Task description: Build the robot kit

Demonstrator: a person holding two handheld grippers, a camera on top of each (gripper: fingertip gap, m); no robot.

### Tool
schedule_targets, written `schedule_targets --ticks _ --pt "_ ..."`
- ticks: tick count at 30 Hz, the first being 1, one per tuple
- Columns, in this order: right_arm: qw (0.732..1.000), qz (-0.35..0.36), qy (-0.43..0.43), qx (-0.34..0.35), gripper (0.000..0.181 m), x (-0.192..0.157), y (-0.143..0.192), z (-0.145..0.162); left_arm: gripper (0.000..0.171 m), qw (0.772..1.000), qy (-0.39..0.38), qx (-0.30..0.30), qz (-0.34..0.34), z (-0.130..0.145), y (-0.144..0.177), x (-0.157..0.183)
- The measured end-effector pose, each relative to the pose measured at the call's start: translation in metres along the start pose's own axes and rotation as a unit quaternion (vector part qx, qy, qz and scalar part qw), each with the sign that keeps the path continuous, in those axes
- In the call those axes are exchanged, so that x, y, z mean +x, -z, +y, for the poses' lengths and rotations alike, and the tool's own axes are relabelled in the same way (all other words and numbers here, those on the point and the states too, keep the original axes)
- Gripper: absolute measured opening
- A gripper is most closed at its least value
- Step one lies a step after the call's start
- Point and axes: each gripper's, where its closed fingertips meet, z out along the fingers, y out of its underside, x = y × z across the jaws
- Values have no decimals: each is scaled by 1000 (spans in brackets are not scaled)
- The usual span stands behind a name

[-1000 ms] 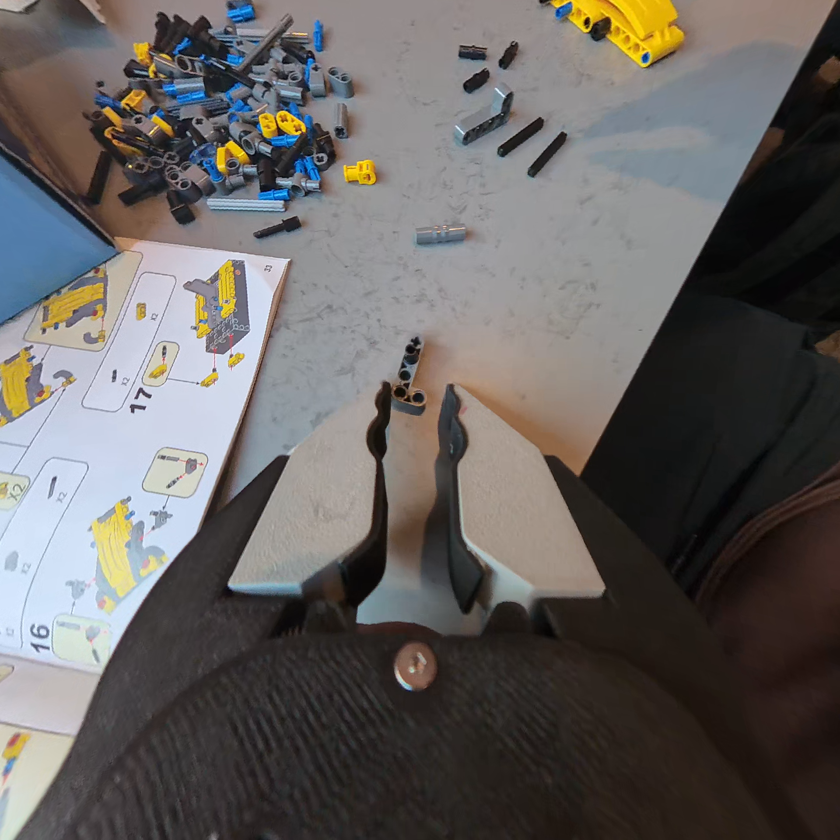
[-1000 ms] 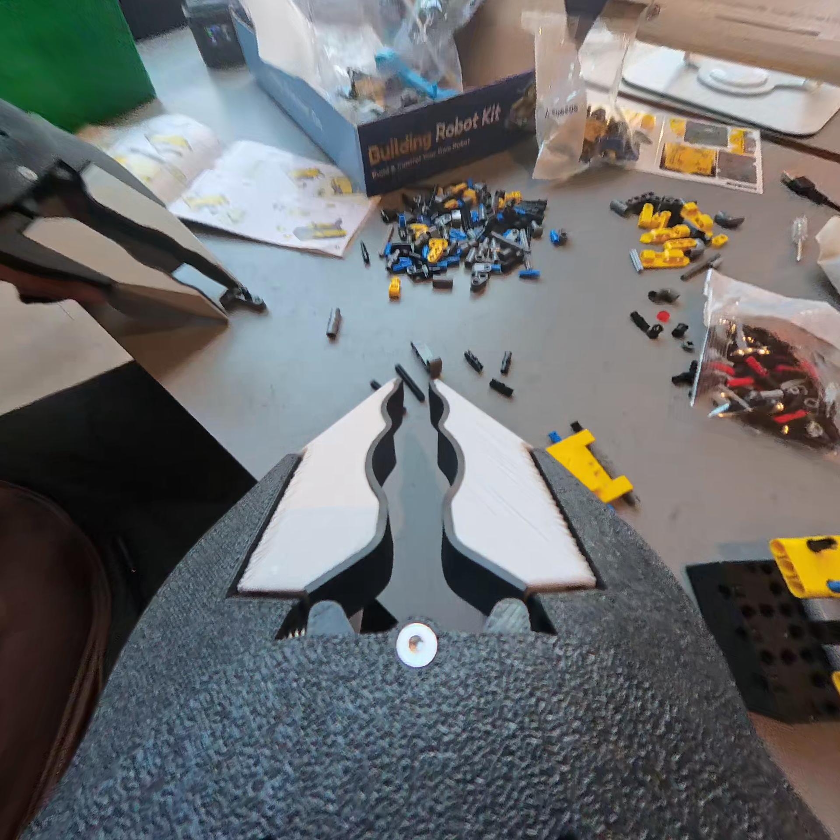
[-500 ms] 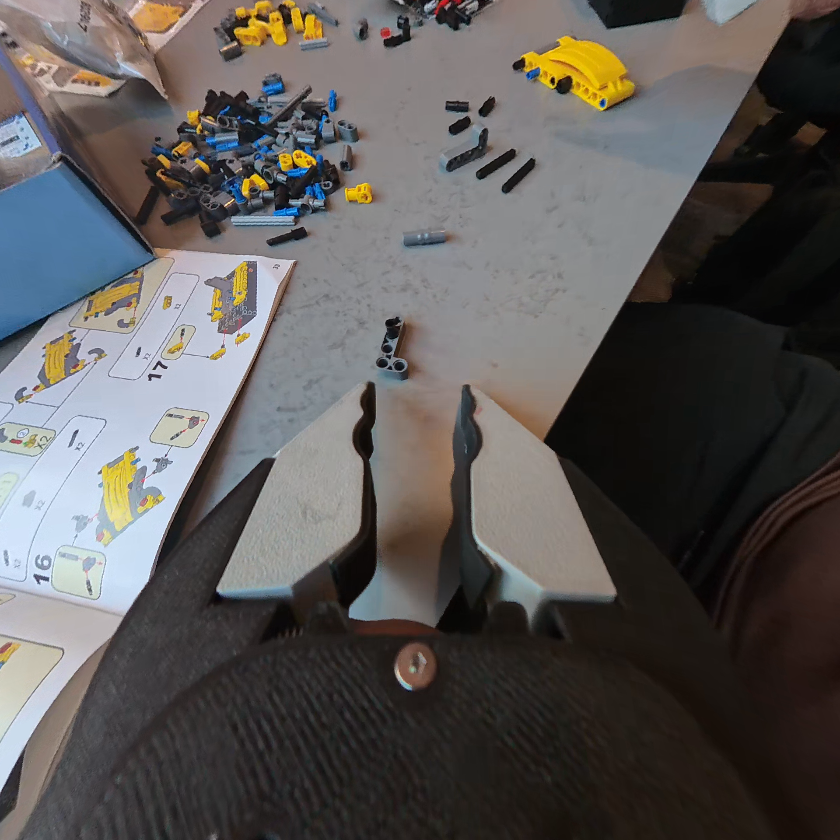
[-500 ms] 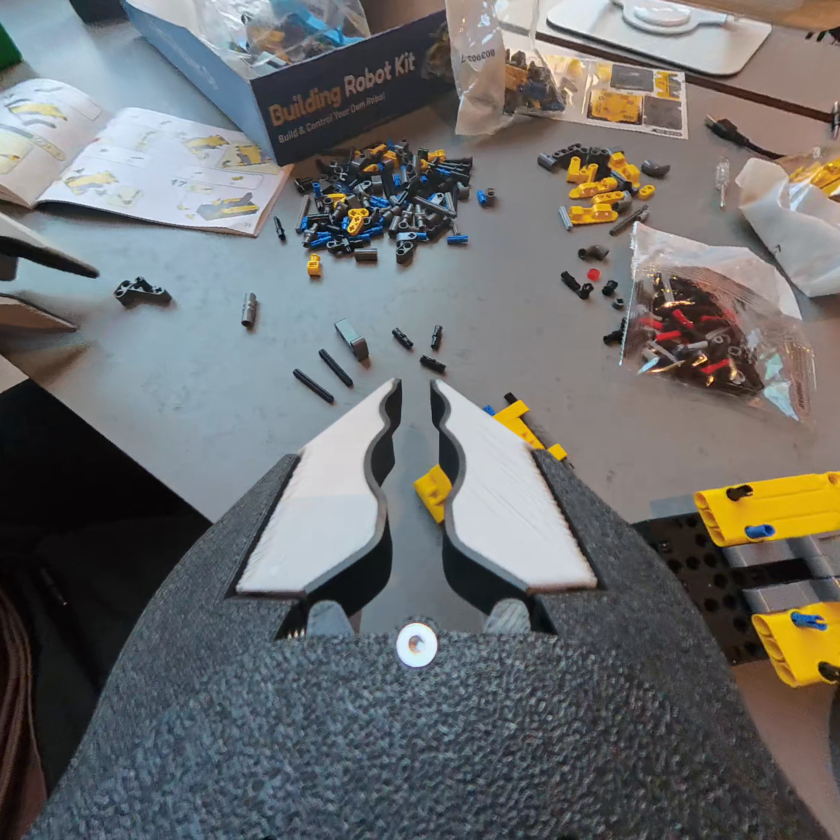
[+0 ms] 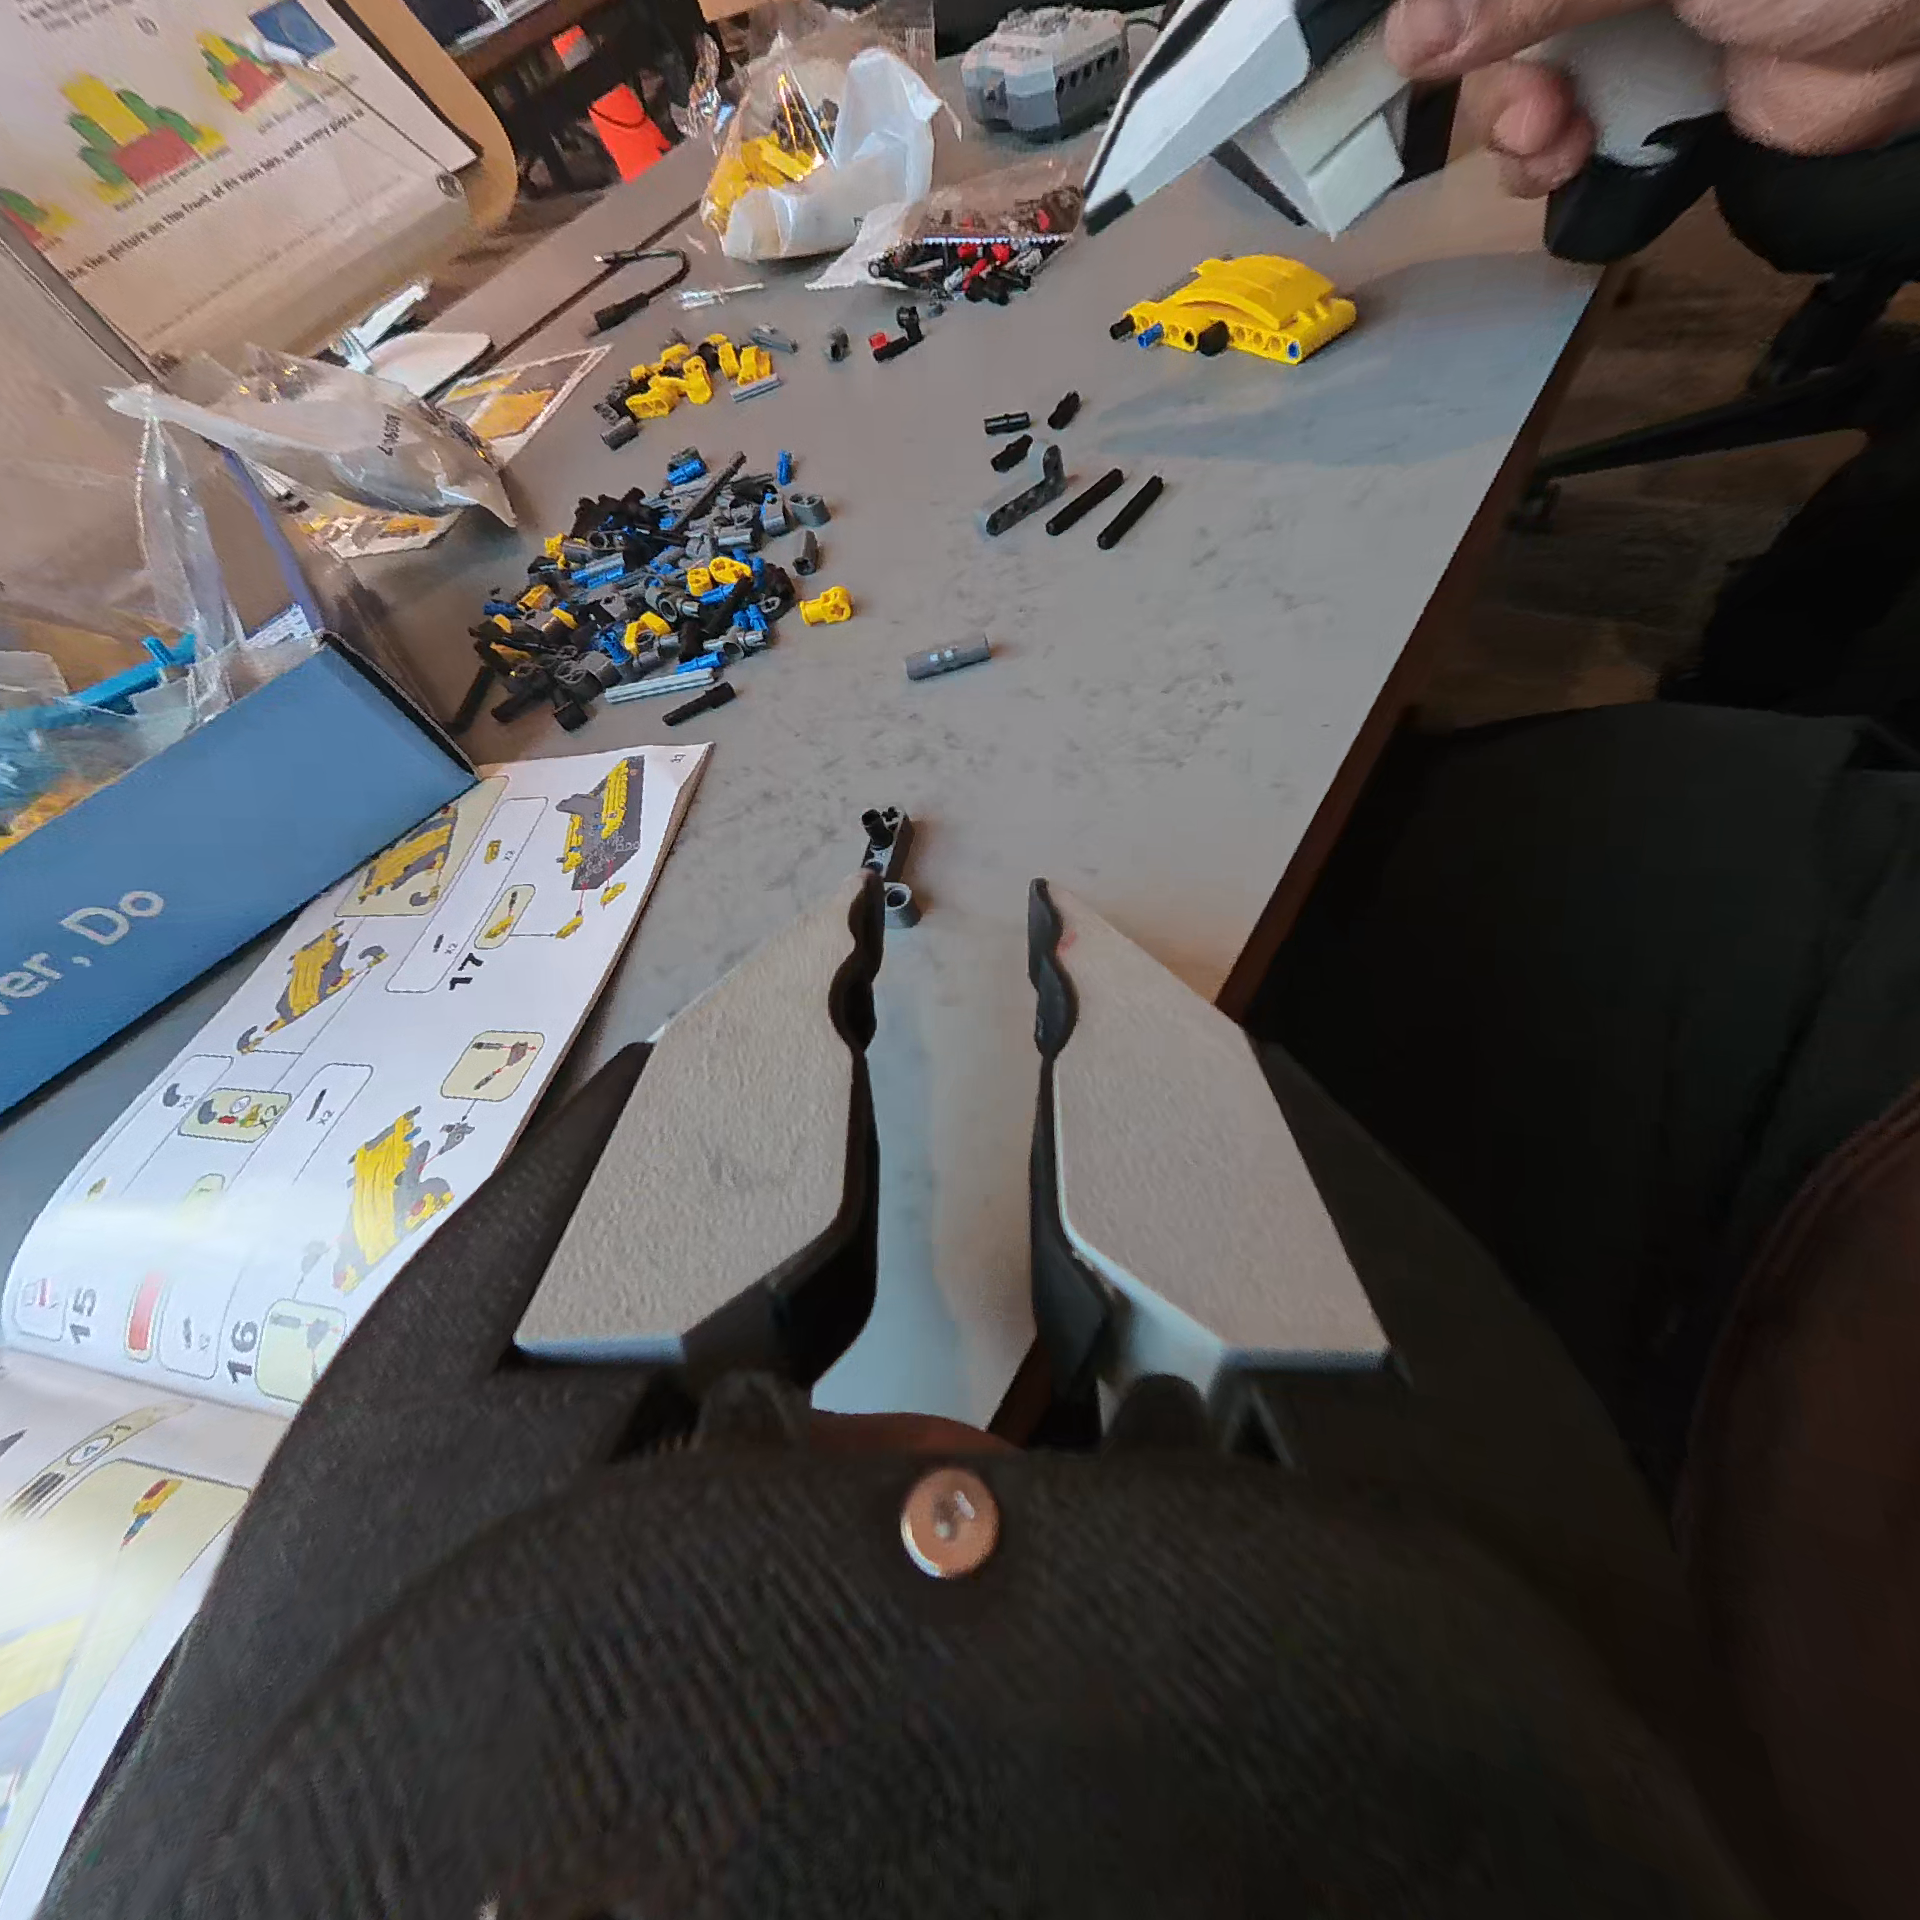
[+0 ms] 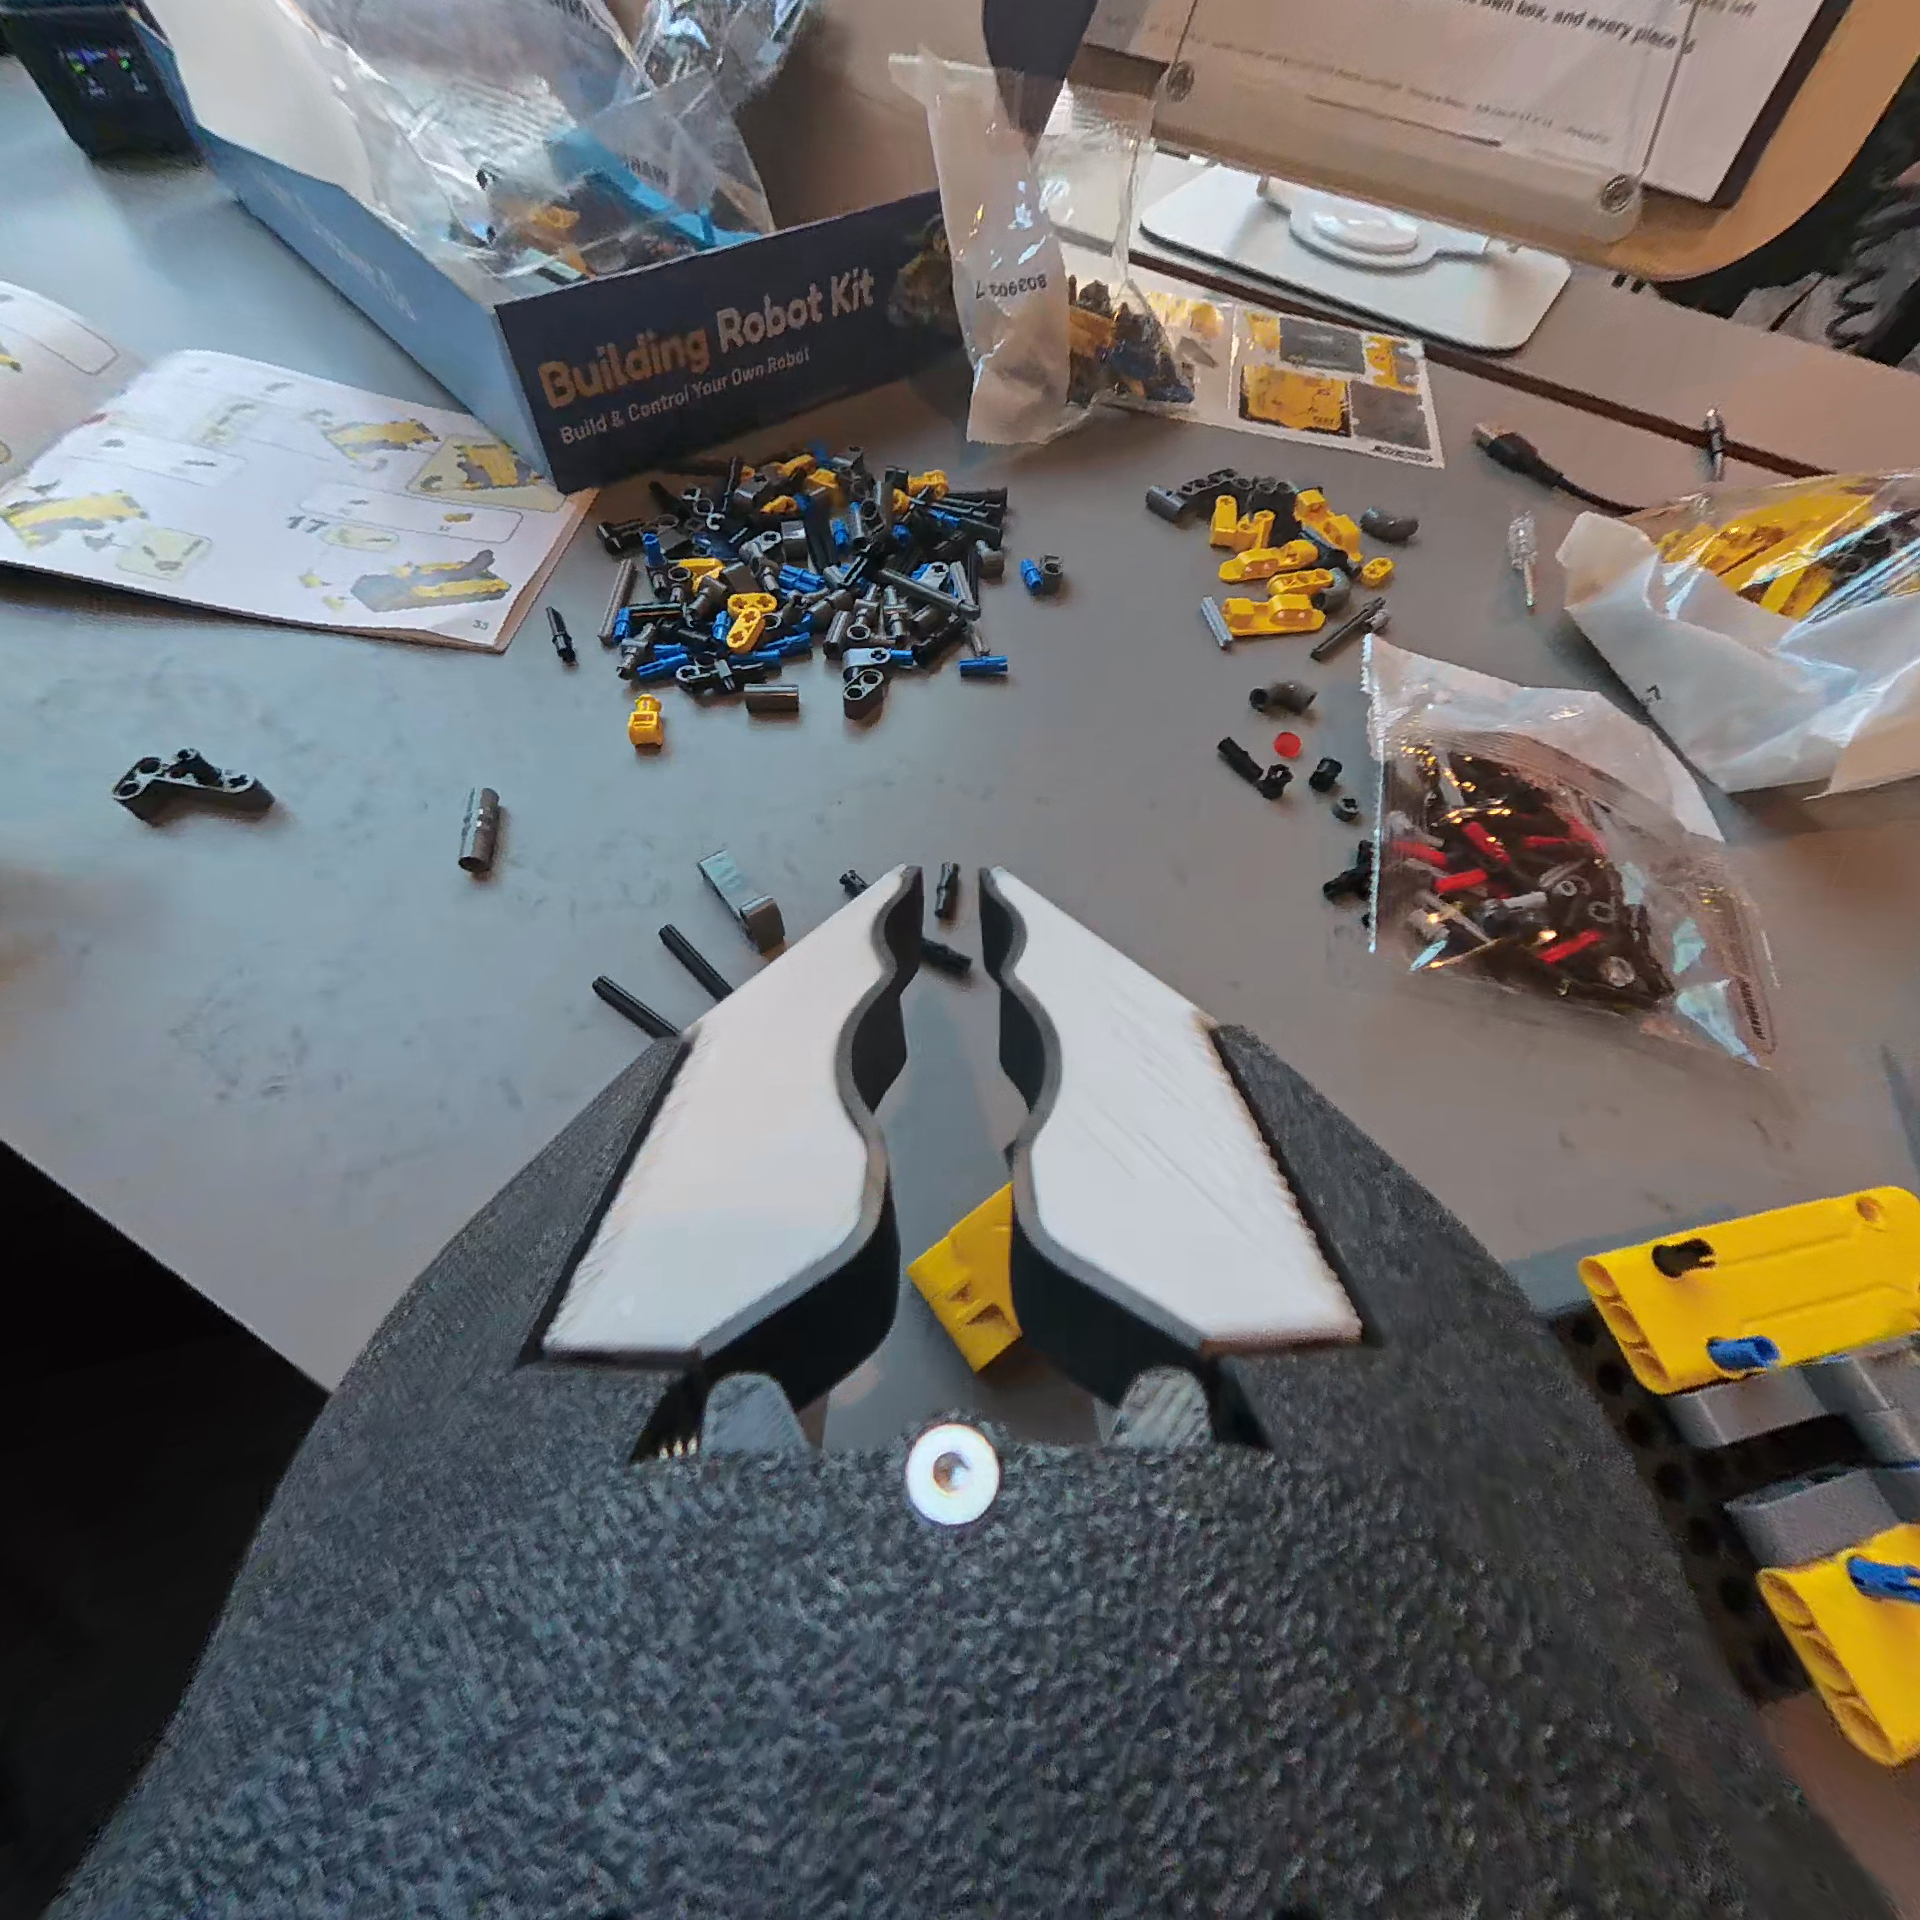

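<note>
Hovering our empty left claw (image 5: pixel 954 902) part-open just short of the small bent black piece (image 5: pixel 886 840) (light, stiff, best pinched across its flat sides) on the grey surface (image 5: pixel 1195 665), we hold our right claw (image 6: pixel 950 885) empty, narrowly parted above loose black pins (image 6: pixel 943 891).

Matt grey table (image 6: pixel 312 1039) is bearing glossy plastic bricks (image 6: pixel 810 582), crinkled clear plastic bag (image 6: pixel 1538 862), smooth paper manual (image 5: pixel 343 1091); right gripper (image 6: pixel 951 883) housing is looking rough-grained.

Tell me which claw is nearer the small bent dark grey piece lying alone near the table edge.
Left. The left claw sits open right behind the bent dark grey piece, almost touching it. The right claw hovers far off, above the short black pins.
</note>
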Motion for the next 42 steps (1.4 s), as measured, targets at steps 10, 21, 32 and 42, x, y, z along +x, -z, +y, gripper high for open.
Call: schedule_targets --ticks 10,21,32,42 --pt "1000 15 7 14 8 3 -1 3 24 1000 27 -6 8 0 -1 -2" --pt "999 15 18 23 7 -2 2 2 23 1000 21 15 -3 -5 2 -4" --pt "999 36 28 17 7 1 0 4 13 991 30 130 -15 -30 21 10" --pt "999 35 40 5 5 -1 -3 7 21 987 54 119 90 -36 18 53"
